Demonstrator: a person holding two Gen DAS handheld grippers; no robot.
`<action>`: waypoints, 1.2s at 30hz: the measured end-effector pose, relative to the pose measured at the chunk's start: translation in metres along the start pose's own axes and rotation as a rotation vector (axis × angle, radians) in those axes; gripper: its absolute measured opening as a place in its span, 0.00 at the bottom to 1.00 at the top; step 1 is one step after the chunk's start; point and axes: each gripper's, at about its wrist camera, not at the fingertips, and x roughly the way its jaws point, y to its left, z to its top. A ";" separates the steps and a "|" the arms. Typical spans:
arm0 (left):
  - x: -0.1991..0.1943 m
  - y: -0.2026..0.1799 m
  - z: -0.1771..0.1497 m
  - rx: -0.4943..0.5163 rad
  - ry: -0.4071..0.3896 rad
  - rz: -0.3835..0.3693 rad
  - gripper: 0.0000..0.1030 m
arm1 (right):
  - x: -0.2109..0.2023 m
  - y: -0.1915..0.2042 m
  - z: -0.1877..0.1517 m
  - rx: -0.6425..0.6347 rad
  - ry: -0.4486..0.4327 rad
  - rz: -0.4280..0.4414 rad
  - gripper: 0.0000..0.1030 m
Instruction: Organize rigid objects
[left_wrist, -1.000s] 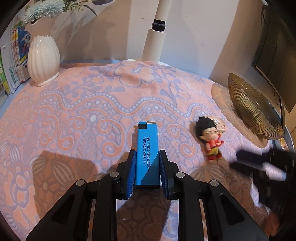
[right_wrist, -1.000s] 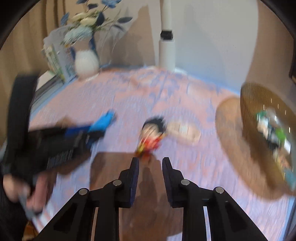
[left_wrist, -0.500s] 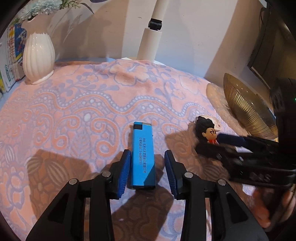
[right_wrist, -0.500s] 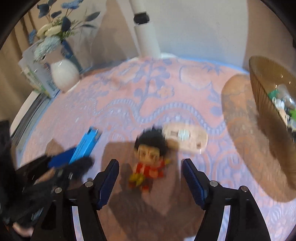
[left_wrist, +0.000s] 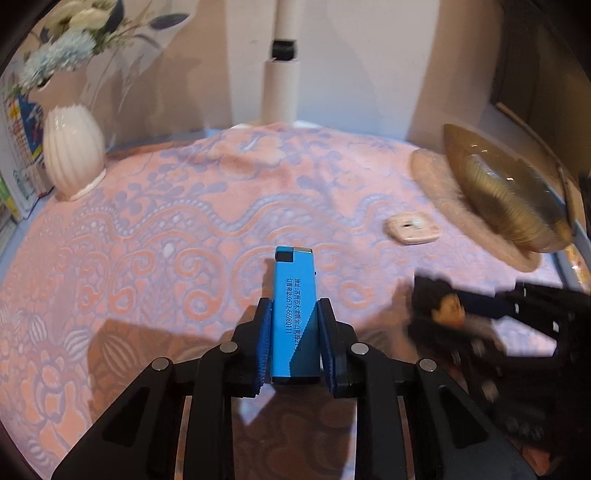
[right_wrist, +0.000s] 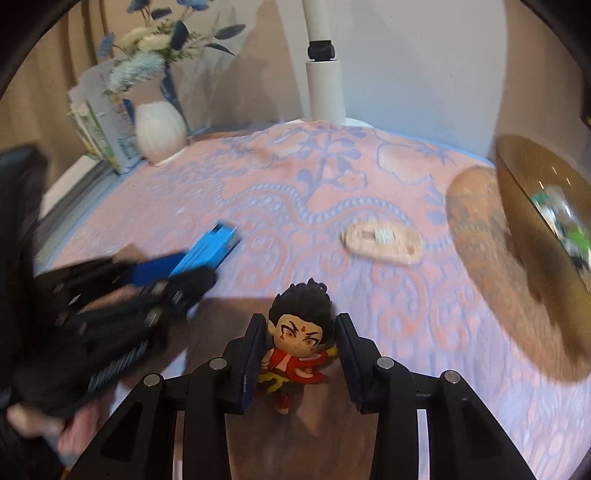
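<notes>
Left wrist: floral cloth (left_wrist: 184, 221), white vase (left_wrist: 72, 157); left tongs (left_wrist: 291, 343) clench lighter (left_wrist: 294, 314).

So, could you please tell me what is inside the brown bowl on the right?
The bowl holds a few small items, green and white, blurred; its wall covers the rest.
</notes>
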 end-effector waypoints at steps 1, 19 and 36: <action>-0.003 -0.004 0.002 -0.004 -0.008 -0.032 0.20 | -0.009 -0.005 -0.008 0.013 -0.007 0.018 0.36; 0.001 -0.188 0.120 0.195 -0.117 -0.306 0.27 | -0.151 -0.187 0.021 0.363 -0.307 -0.298 0.39; -0.046 -0.020 0.073 -0.105 -0.106 -0.098 0.35 | -0.132 -0.098 0.006 0.181 -0.242 -0.086 0.61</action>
